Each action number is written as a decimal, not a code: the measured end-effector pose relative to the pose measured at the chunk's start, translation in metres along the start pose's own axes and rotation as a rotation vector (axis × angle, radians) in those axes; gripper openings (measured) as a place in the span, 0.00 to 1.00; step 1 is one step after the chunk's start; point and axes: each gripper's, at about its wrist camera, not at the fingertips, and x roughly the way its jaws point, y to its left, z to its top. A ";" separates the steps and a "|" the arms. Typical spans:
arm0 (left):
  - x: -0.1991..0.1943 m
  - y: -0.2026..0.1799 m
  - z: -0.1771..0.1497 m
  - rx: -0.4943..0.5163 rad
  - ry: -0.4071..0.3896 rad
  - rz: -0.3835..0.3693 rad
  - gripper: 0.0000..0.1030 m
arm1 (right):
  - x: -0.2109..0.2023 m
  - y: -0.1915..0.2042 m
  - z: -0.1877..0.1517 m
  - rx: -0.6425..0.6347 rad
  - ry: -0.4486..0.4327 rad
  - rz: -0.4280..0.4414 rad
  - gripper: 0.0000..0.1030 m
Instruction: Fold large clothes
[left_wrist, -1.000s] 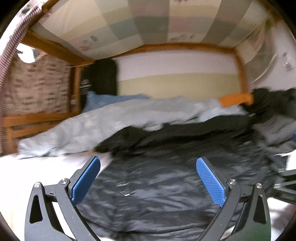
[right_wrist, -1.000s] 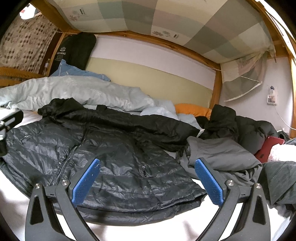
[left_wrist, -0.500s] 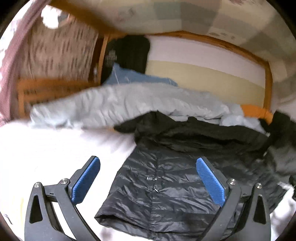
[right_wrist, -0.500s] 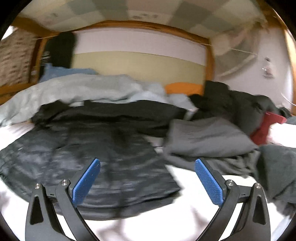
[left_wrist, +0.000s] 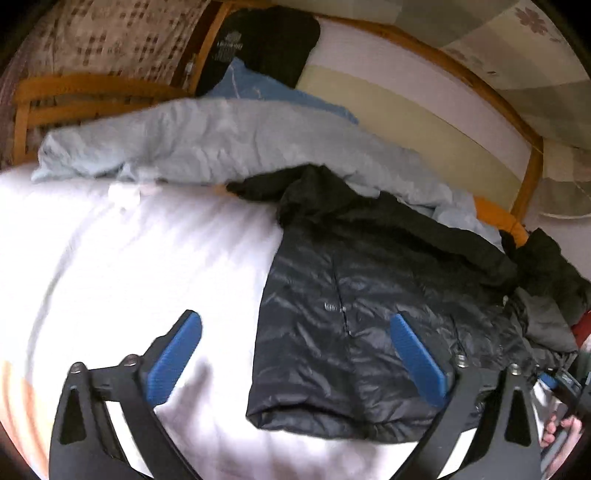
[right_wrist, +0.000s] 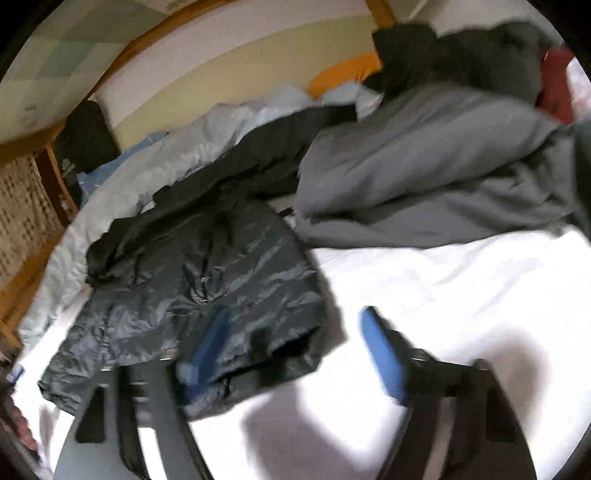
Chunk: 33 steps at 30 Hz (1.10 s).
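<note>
A shiny black puffer jacket (left_wrist: 354, 317) lies spread flat on the white bed sheet (left_wrist: 129, 266), hem toward me; it also shows in the right wrist view (right_wrist: 199, 280). My left gripper (left_wrist: 295, 354) is open and empty, hovering above the jacket's left hem corner. My right gripper (right_wrist: 295, 350) is open and empty, hovering above the jacket's right hem corner; that view is blurred.
A light blue duvet (left_wrist: 221, 144) lies bunched behind the jacket. A grey garment (right_wrist: 424, 173) and dark clothes (right_wrist: 461, 55) are heaped to the right. A wooden bed frame (left_wrist: 92, 96) and the wall enclose the bed.
Both grippers have swung outward and tilted down: the left to the jacket's left side, the right to its right side. Both stay open. The jacket has not moved.
</note>
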 end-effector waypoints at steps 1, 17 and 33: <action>0.004 0.002 -0.001 -0.007 0.018 -0.007 0.85 | 0.008 -0.001 0.002 0.021 0.019 0.025 0.56; 0.041 0.020 -0.031 -0.132 0.205 -0.135 0.61 | -0.013 0.004 -0.009 0.049 -0.111 -0.043 0.05; 0.036 0.001 -0.046 0.045 0.272 -0.157 0.04 | -0.037 -0.017 -0.030 0.043 -0.105 -0.080 0.04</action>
